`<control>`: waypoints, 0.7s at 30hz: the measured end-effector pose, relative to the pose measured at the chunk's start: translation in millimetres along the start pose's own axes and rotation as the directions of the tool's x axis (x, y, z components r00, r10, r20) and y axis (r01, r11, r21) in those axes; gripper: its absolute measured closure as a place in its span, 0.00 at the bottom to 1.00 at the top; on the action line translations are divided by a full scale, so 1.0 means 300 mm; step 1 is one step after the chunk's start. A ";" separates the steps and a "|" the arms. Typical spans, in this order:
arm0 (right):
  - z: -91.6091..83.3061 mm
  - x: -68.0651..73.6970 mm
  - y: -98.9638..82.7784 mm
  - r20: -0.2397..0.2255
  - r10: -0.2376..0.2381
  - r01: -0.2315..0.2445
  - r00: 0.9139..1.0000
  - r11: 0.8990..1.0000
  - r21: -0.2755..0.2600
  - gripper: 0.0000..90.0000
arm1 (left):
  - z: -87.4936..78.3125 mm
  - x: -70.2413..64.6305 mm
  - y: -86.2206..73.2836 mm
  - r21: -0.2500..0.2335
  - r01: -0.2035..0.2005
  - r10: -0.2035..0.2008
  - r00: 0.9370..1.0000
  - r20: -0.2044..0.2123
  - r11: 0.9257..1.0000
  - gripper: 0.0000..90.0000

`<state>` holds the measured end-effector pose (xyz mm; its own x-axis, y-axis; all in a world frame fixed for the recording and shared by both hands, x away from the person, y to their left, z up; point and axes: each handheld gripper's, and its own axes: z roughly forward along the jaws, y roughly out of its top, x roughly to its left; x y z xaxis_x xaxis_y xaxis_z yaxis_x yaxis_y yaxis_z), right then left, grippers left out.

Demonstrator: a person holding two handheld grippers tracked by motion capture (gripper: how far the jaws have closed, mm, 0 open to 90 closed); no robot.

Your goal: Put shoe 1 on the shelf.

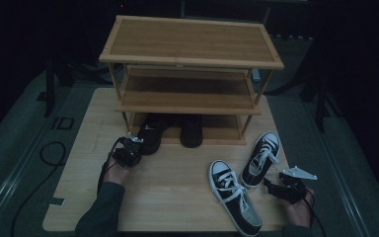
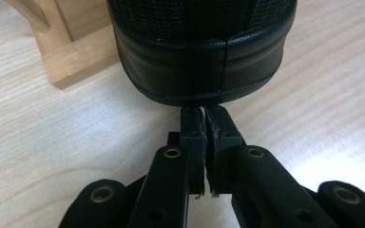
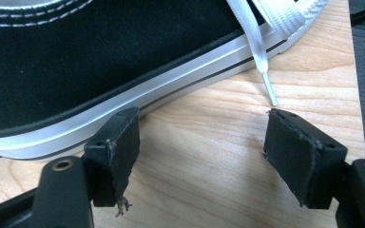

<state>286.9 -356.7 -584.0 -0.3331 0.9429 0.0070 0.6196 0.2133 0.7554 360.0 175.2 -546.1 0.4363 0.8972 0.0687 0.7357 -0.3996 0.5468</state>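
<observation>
While the right gripper [image 3: 199,147] rests with its jaws spread wide and empty at the table's [image 1: 177,197] near right corner beside two black-and-white laced sneakers [image 1: 234,202], the left gripper [image 2: 204,128] has its jaws pressed together just behind a black shoe [image 2: 199,52]. That shoe, rounded and glossy at its heel with a mesh upper, sits left of centre, half under the bottom shelf of the wooden rack [image 1: 190,64] at the far side.

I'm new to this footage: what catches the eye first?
A three-tier wooden shoe rack stands at the table's far side, two black shoes on its bottom shelf. Two black-and-white sneakers lie near the open right gripper. The left gripper, jaws shut, meets one black shoe's heel.
</observation>
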 end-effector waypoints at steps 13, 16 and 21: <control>0.000 0.000 0.000 0.000 0.000 0.000 1.000 1.000 0.000 0.30 | 0.061 -0.107 0.096 0.008 -0.084 0.084 0.996 0.028 0.996 0.97; 0.000 0.000 0.000 0.000 0.001 -0.001 1.000 1.000 -0.001 0.30 | 0.072 -0.125 0.113 0.017 -0.099 0.099 0.995 0.033 0.995 0.97; 0.000 0.000 0.000 -0.001 0.001 -0.001 1.000 1.000 0.000 0.30 | 0.082 -0.147 0.132 0.023 -0.123 0.122 0.992 0.030 0.992 0.97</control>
<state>287.1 -356.8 -584.0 -0.3332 0.9428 0.0080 0.6196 0.2125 0.7556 382.7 115.1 -548.0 0.5385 0.8354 0.1098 0.6884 -0.5113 0.5145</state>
